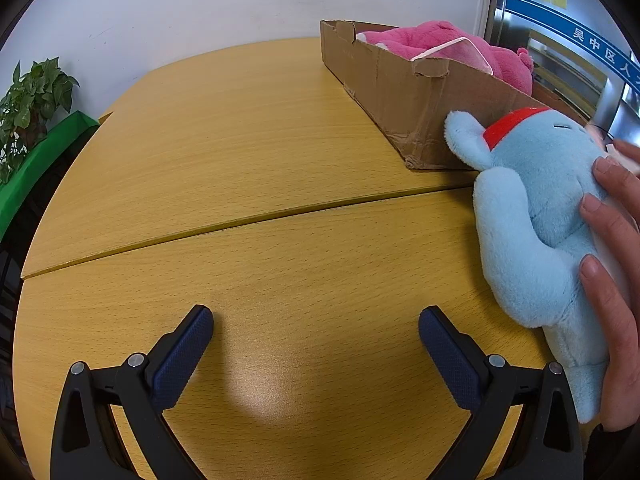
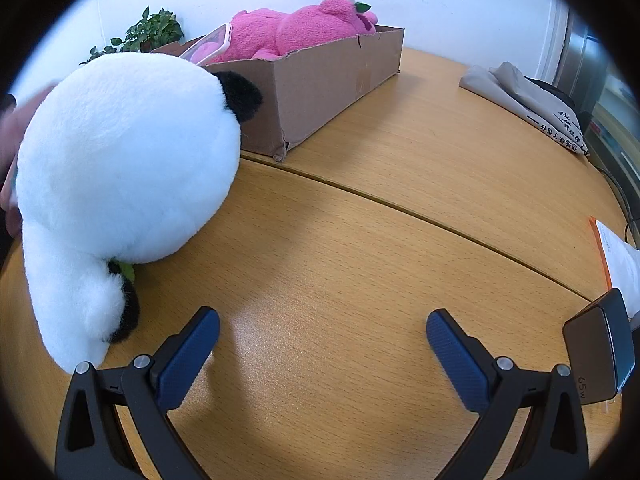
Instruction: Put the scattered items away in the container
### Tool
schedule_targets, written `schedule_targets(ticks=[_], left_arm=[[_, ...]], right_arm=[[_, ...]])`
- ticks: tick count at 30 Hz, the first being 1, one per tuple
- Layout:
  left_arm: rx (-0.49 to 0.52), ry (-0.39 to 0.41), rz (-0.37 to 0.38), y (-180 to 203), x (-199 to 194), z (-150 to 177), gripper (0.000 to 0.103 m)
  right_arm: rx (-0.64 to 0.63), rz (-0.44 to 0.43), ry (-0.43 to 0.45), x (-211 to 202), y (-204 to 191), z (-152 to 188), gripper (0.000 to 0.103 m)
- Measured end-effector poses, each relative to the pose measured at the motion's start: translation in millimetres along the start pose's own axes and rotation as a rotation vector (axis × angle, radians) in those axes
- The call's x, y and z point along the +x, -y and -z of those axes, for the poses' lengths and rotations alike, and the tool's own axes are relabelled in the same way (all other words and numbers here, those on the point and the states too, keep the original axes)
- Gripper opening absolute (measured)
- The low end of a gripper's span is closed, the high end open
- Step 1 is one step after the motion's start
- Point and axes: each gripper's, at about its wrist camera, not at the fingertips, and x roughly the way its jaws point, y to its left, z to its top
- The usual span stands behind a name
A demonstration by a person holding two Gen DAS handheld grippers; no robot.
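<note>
A cardboard box (image 1: 404, 92) sits on the wooden table at upper right, with a pink plush (image 1: 448, 46) and a phone in a pink case (image 2: 208, 44) inside. It also shows in the right wrist view (image 2: 320, 76). A light blue plush with a red collar (image 1: 532, 216) lies on the table at the right, with a bare hand (image 1: 612, 248) on it. A white and black panda plush (image 2: 128, 168) lies at the left in the right wrist view. My left gripper (image 1: 316, 316) is open and empty above bare table. My right gripper (image 2: 323, 320) is open and empty, right of the panda.
A potted plant (image 1: 32, 100) and a green edge (image 1: 44, 152) stand at the far left. A grey cloth bag (image 2: 532, 100) lies at the back right. A black charger block (image 2: 600, 348) and an orange-edged paper (image 2: 616, 256) lie at the right.
</note>
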Motion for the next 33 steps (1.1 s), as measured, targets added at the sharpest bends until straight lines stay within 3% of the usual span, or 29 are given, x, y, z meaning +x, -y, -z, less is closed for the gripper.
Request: schedule_targets(ticks=[33], left_arm=[[0.002,0.001,0.0,-7.6,2.1,-3.7,0.103]], right_arm=[[0.0,0.0,0.0,0.3,-0.1,-0.2,0.103]])
